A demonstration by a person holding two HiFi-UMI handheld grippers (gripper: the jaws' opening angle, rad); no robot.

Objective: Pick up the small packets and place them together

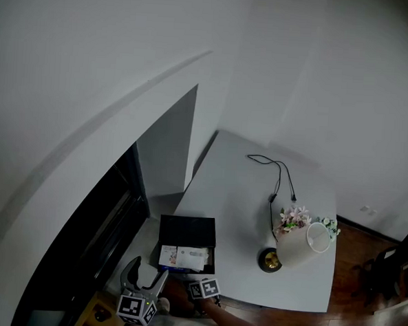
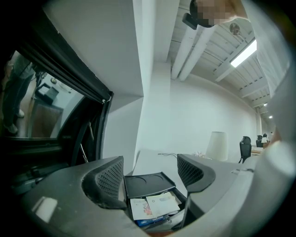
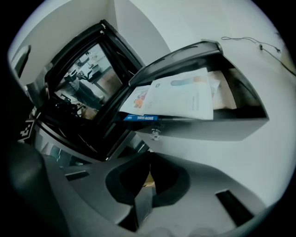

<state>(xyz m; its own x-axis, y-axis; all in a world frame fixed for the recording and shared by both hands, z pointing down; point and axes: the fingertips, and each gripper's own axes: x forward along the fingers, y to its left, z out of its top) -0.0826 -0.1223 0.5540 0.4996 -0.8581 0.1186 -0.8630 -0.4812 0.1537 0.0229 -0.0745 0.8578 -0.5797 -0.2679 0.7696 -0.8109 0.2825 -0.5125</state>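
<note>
Left tongs: you are holding them spread wide, with nothing pressed between the pads. In the left gripper view they are framing the black box without touching it. In the head view they are showing at the lower left, beside the box's near corner.

Right tongs: you are keeping them pressed together, and I am seeing no packet pinched in them. In the right gripper view they are pointing down at the table's near edge, just below the box's open front. In the head view their marker cube is sitting at the lower centre, just below the box.

Small packets: they are lying in a loose overlapping pile in the open lower part of the box, at the lower centre of the head view. A large white one is lying on top, and a blue-edged packet is poking out underneath it.

Black box: it is sitting at the near left corner of the table.

Lamp: its white shade is showing to the right of the box, well apart from it, with flowers just beside it.

Cable: it is trailing across the table above the lamp.
</note>
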